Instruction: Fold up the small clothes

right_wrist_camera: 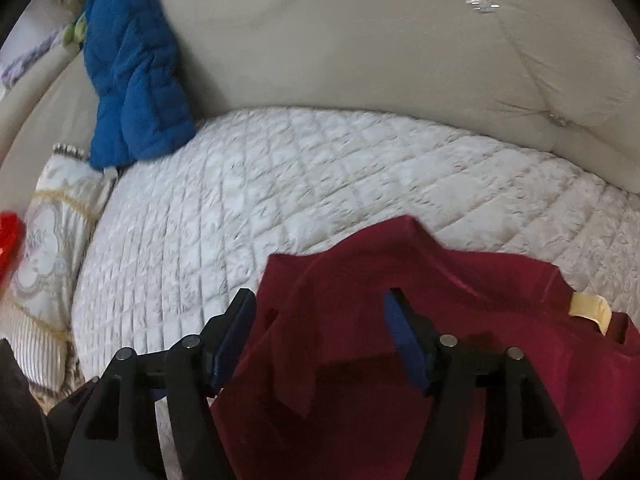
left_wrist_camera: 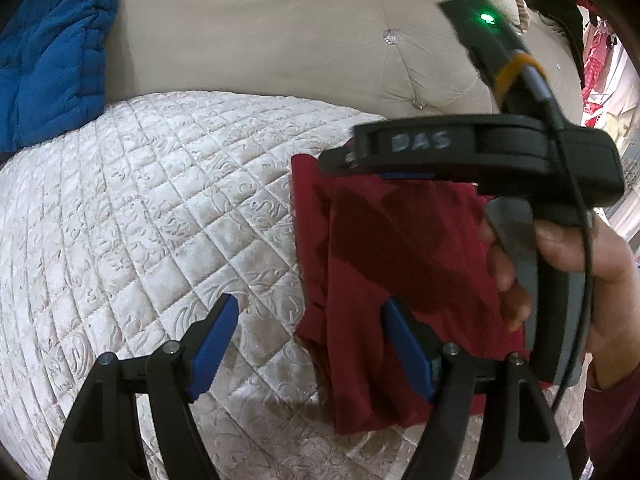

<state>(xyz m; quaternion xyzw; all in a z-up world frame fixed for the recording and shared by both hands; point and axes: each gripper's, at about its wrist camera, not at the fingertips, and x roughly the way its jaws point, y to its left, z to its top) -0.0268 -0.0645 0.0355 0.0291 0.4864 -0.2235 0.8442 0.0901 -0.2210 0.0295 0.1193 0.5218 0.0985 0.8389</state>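
Note:
A dark red garment [left_wrist_camera: 384, 256] lies on the quilted cream bedspread [left_wrist_camera: 160, 208]. In the left wrist view its left edge lies just right of my open, empty left gripper [left_wrist_camera: 310, 318]. The right gripper's body and the hand holding it [left_wrist_camera: 560, 248] hover over the cloth. In the right wrist view the red garment [right_wrist_camera: 460, 304] is rumpled, with a raised fold and a cream label [right_wrist_camera: 588, 308] at its right. My right gripper [right_wrist_camera: 320, 312] is open, its fingers either side of the raised fold, not closed on it.
A blue quilted jacket [right_wrist_camera: 132, 68] leans on the beige tufted headboard [right_wrist_camera: 360, 40] at the far left. A patterned pillow [right_wrist_camera: 52, 232] lies at the left edge. The bedspread [right_wrist_camera: 240, 184] stretches beyond the garment.

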